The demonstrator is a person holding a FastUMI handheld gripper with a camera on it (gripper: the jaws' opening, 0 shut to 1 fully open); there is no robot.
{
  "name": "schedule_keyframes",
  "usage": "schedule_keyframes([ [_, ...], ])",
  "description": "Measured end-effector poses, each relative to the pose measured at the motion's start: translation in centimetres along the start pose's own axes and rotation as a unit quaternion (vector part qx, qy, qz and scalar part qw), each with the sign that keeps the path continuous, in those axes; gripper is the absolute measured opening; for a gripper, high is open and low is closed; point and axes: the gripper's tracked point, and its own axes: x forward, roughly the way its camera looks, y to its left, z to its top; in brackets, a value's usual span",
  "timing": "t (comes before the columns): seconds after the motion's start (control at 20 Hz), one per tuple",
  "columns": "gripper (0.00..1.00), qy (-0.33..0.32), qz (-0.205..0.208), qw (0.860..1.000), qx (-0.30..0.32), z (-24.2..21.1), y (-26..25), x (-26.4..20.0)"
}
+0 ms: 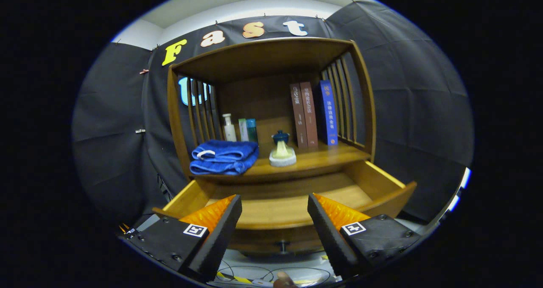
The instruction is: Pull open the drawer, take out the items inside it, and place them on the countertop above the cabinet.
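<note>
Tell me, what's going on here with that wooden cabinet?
A person is holding a two-finger tool, open and gripping nothing, in front of the cabinet. The drawer is pulled out and what shows of its inside looks bare. On the countertop above sit a folded blue towel and a brush.

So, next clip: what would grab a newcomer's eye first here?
Probably the pulled-out wooden drawer just beyond the open gripper, its visible floor bare. Next, the folded blue towel on the countertop above it, with a white and yellow brush and a small blue lidded pot beside it. Behind stand bottles and three upright books.
</note>
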Motion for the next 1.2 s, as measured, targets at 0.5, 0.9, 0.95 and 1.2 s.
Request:
schedule_keyframes([
  [0.5,0.99,0.076,-0.013,0.997,-0.013,-8.7,-1.4,2.3],
  [0.9,0.99,0.085,-0.014,0.996,-0.017,-9.0,-1.4,3.3],
  [0.95,0.99,0.087,-0.014,0.996,-0.017,-8.9,-1.4,3.8],
  [1.2,0.99,0.086,-0.013,0.996,-0.011,-7.6,-1.5,7.8],
])
